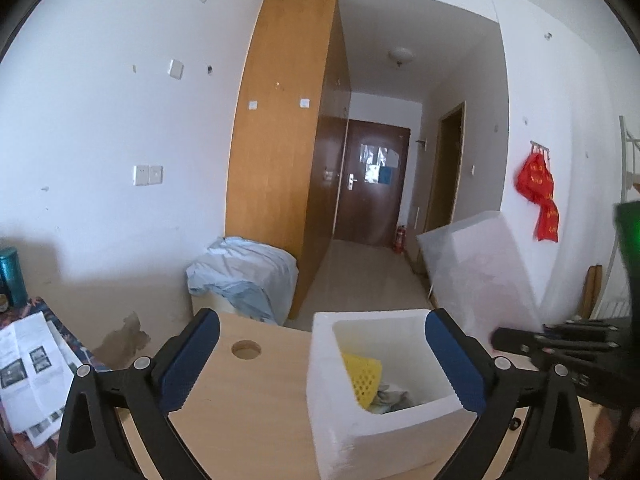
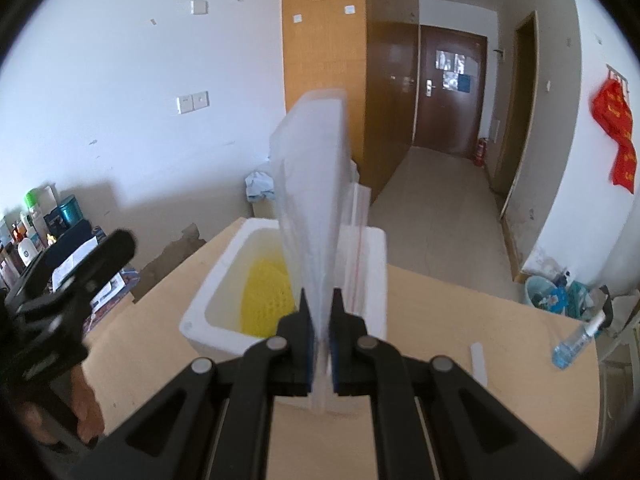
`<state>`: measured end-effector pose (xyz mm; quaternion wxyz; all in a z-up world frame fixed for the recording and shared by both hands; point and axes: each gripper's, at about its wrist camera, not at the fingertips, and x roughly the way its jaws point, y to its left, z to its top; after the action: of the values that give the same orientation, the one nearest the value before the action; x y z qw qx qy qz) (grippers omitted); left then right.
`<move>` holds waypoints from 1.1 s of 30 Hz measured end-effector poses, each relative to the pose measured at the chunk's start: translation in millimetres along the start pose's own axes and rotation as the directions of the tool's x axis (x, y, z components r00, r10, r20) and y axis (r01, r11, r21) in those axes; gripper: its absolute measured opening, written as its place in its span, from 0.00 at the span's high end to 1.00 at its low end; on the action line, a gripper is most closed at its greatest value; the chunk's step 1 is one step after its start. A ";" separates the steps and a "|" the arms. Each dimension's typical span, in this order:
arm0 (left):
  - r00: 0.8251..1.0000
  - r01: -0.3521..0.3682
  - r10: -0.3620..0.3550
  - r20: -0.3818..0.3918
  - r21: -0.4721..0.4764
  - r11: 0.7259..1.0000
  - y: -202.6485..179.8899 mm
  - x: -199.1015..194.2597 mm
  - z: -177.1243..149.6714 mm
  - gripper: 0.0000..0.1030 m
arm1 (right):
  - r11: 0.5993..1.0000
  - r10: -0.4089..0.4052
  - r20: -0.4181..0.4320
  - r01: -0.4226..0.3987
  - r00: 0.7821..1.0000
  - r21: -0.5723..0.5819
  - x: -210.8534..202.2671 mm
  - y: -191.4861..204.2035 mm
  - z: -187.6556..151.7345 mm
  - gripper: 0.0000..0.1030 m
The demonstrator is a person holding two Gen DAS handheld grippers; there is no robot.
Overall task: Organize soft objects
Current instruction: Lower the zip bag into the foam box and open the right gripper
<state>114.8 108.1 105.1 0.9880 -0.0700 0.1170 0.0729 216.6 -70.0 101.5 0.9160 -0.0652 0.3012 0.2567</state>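
A white foam box point(image 1: 384, 432) stands on the light wooden table point(image 1: 248, 412). It holds a yellow mesh piece point(image 1: 362, 378) and pale crumpled soft items. My left gripper point(image 1: 320, 360) is open and empty, its blue pads either side of the box's near left part. My right gripper point(image 2: 321, 334) is shut on a clear zip bag point(image 2: 316, 200), held upright above the foam box point(image 2: 224, 308). The bag also shows in the left wrist view point(image 1: 480, 264) at the right. The yellow mesh point(image 2: 266, 292) lies inside the box.
The table has a round hole point(image 1: 246, 349). A clear bottle point(image 2: 576, 340) and a white strip point(image 2: 479, 362) lie on the table's right. Papers point(image 1: 28, 368) and bottles point(image 2: 36, 220) sit to the left. A cloth-covered box point(image 1: 244, 276) stands behind.
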 end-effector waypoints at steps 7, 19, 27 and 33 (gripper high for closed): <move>1.000 0.008 -0.008 0.010 -0.031 0.999 14.0 -12.3 0.1 0.00 | 1.000 0.026 -0.044 -0.026 0.999 0.006 32.3 10.5 9.2 0.92; 1.000 0.007 -0.007 0.002 -0.016 1.000 16.0 -11.1 -6.6 0.00 | 1.000 0.005 -0.145 -0.003 0.989 0.017 70.9 13.2 6.7 0.92; 1.000 0.008 -0.008 -0.004 -0.008 1.000 11.9 -9.6 -6.7 0.00 | 1.000 0.002 -0.198 -0.002 0.980 0.000 81.5 13.6 4.3 0.92; 1.000 0.015 -0.015 -0.010 -0.012 1.000 11.4 -8.6 -6.6 0.00 | 1.000 -0.013 -0.210 0.014 0.978 0.006 83.1 11.6 3.6 0.77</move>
<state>103.2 117.2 99.5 0.9875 -0.0773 0.1208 0.0659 269.6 -23.2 56.2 0.8810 -0.0907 0.3968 0.2411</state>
